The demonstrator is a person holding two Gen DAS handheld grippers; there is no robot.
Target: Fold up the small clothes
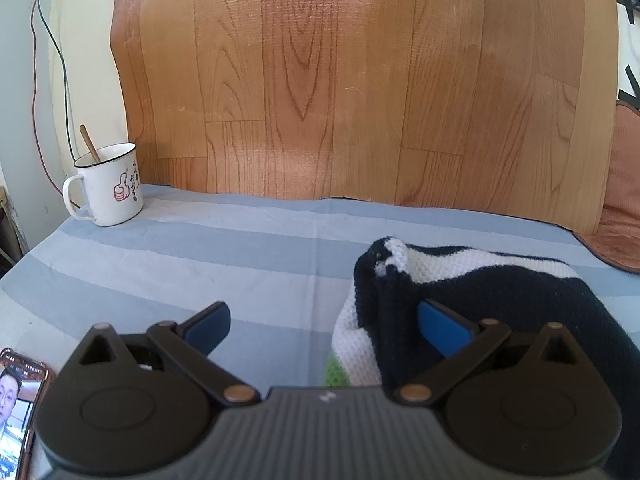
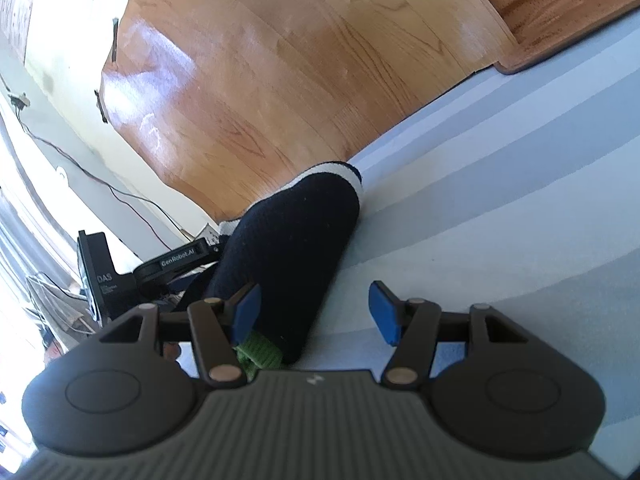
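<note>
A small knit garment (image 1: 500,292), navy with white stripes and a green bit at its near edge, lies folded on the blue-striped sheet (image 1: 180,252) at the right of the left wrist view. My left gripper (image 1: 326,326) stands wide open. Its right finger (image 1: 444,328) rests against the garment's navy fold, and its left finger hangs over bare sheet. In the right wrist view the same garment (image 2: 296,240) runs away from my right gripper (image 2: 316,312), which is open. The garment's near end and its green edge (image 2: 260,354) lie between the jaws, by the left pad. The left gripper's body (image 2: 176,262) shows behind the garment.
A white enamel mug (image 1: 108,188) with a spoon stands at the back left of the sheet. A phone (image 1: 20,408) lies at the near left. A wood-pattern board (image 1: 320,80) rises behind the sheet, and an orange-brown mat (image 1: 624,208) lies at the right. Cables hang on the left wall.
</note>
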